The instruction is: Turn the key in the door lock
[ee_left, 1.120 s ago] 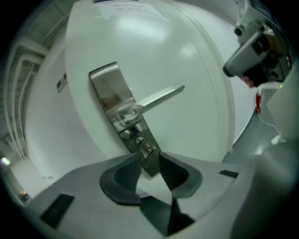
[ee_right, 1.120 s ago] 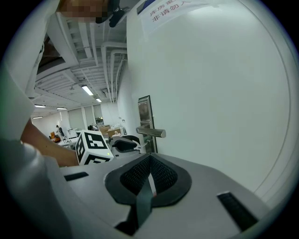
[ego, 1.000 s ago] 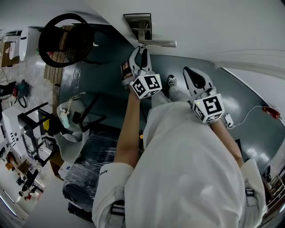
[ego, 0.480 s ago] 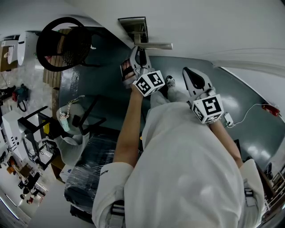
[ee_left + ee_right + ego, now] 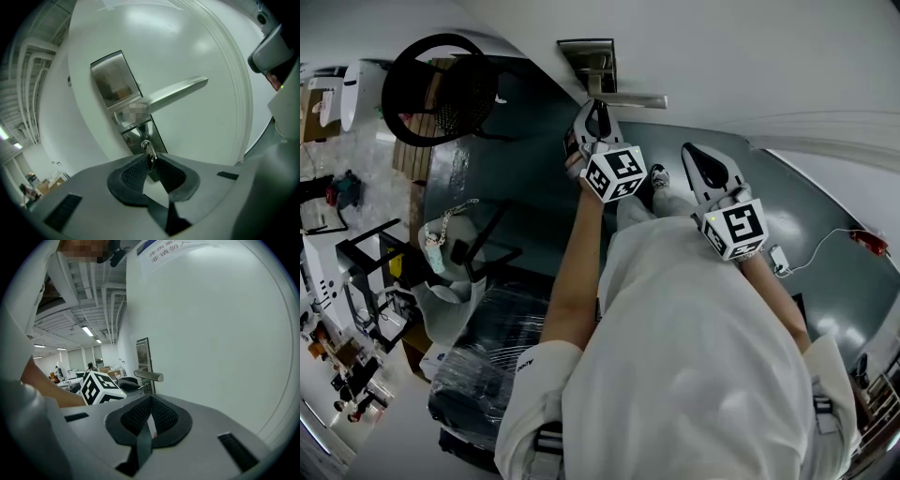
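White door (image 5: 201,51), key in the lock below the lever.
Key (image 5: 149,151) sits in lock (image 5: 138,136), at 6 o'clock from the hub of the lever handle (image 5: 178,91). Left gripper (image 5: 151,159) jaws have just been closing and the pads now pinch the key. Right gripper (image 5: 150,399) is at 3 o'clock of the left one in the head view, jaws together, nothing between them.

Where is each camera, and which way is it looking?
Head view: on the person's head, looking down at the arms, left tongs, right tongs and handle.
Left gripper view: on the left tongs, facing the lock; their jaws have just been closing on the key.
Right gripper view: on the right tongs, jaws shut, facing the door; a forearm shows.
All three share the handle.
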Demonstrator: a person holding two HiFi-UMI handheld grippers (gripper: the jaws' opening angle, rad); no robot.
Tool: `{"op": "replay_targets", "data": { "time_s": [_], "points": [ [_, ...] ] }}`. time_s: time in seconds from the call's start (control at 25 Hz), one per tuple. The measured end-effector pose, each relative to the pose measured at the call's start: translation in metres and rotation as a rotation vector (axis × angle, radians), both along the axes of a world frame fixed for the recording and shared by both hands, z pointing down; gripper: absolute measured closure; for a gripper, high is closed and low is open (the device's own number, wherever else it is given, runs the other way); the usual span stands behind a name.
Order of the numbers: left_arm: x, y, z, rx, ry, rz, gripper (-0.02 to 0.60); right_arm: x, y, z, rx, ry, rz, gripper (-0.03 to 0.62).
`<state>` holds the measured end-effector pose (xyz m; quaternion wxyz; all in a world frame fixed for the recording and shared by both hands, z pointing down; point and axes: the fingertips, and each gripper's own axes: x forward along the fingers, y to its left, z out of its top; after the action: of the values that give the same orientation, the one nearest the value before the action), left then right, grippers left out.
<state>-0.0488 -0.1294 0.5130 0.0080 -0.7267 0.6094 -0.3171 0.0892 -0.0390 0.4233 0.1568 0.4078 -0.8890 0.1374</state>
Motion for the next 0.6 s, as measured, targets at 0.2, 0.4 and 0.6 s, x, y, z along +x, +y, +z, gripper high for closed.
{"op": "replay_targets", "data": {
  "time_s": [0.2, 0.4, 0.6],
  "points": [
    [-0.0015, -0.0014, -0.0003, 0.002, 0.141, -0.05, 0.528, -0.0013, -0.0001, 0.0029, -0.007, 0.0, -0.014, 0.598],
    [-0.0032, -0.0021, -0.0027, -0.014, 0.327, -0.092, 0.528, -0.0024, 0.0006, 0.0037, -0.01, 0.001, -0.028, 0.598],
    [-0.0083, -0.0006, -0.0074, -0.046, 0.498, -0.13, 0.528, -0.0016, -0.0006, 0.0035, -0.014, -0.004, -0.029, 0.598]
  ]
}}
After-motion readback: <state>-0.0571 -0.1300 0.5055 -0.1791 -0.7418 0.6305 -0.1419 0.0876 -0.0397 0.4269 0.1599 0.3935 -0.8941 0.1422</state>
